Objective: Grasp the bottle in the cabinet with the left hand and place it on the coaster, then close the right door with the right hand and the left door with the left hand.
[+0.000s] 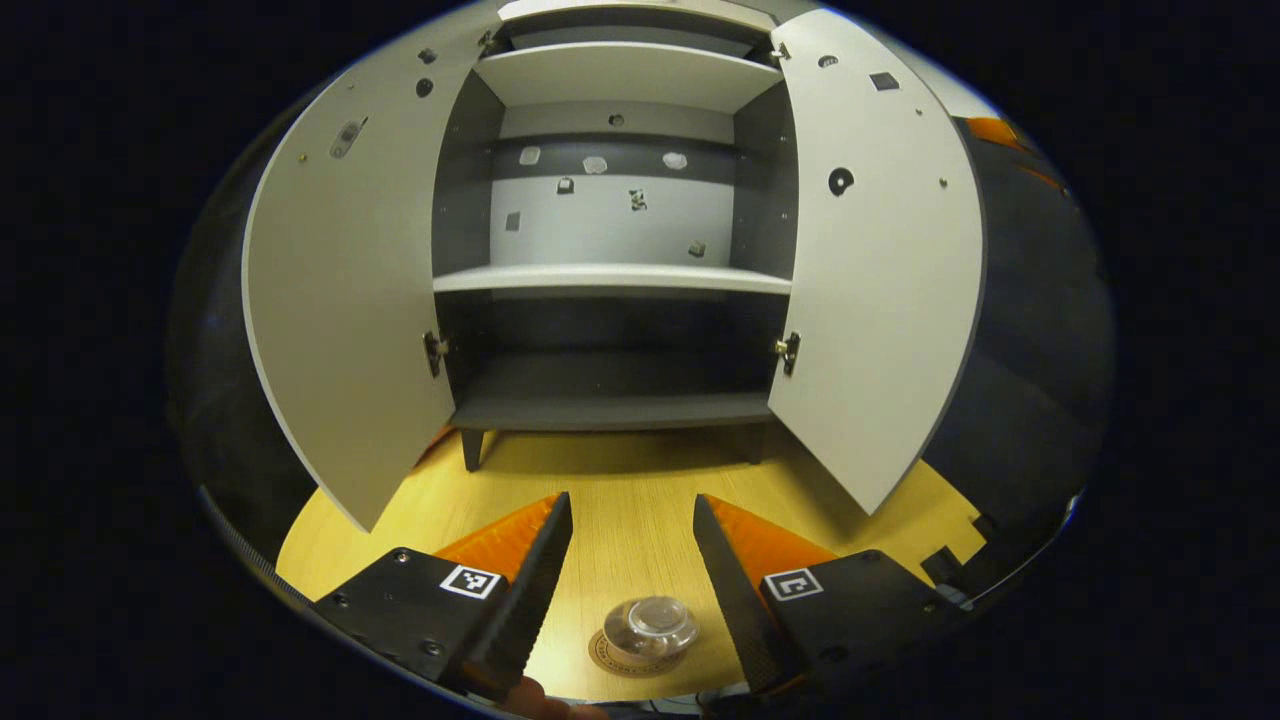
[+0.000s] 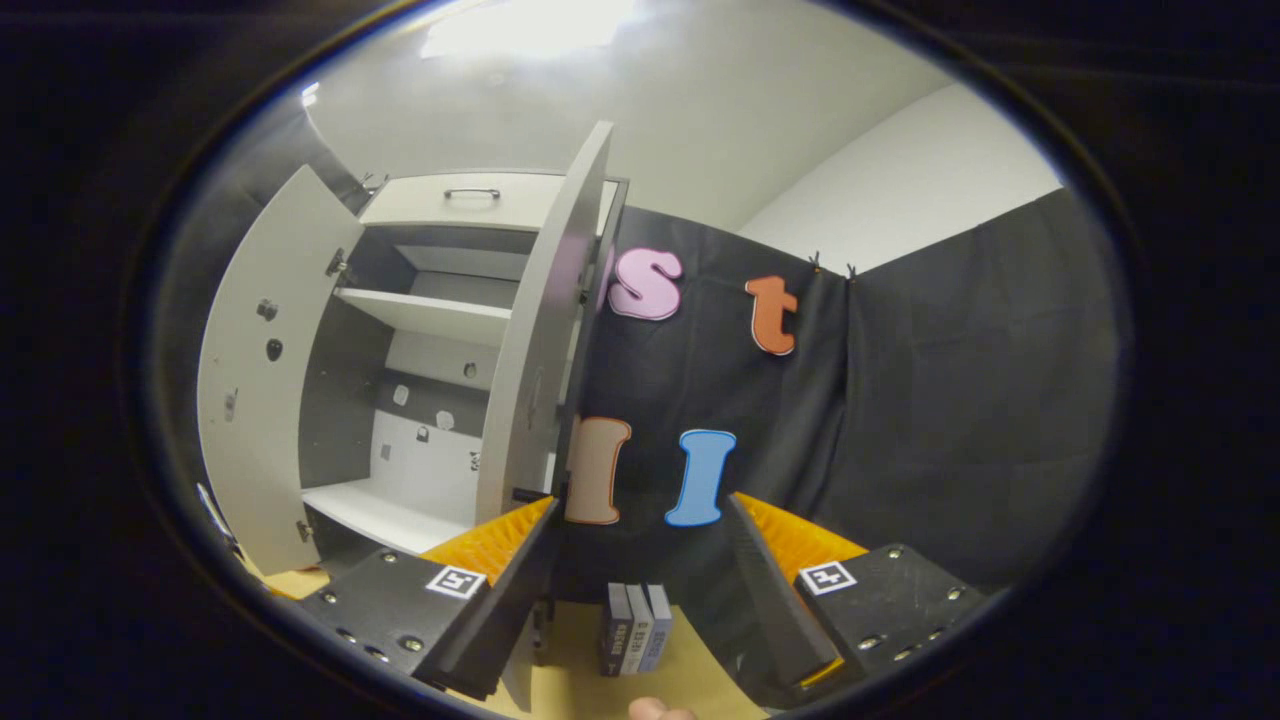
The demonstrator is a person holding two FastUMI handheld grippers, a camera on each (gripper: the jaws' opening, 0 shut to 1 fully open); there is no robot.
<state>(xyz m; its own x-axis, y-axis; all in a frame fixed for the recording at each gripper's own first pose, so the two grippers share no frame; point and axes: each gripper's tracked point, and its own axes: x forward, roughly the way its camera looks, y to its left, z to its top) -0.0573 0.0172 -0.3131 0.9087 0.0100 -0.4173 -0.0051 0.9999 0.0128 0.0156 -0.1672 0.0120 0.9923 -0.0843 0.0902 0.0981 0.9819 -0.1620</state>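
a pale wood-grain table [image 1: 630, 490] spreads beneath the booth, its yellow-tan surface lit warmly from above. black cloth wall [image 2: 900, 420] hangs in folds along the right gripper view, pinned near its top edge against a plain white wall [image 2: 900, 170] behind. a bright ceiling light [image 2: 530, 25] glares overhead. three small dark and grey upright boxes [image 2: 635, 628] stand side by side on the table, just before the cloth.
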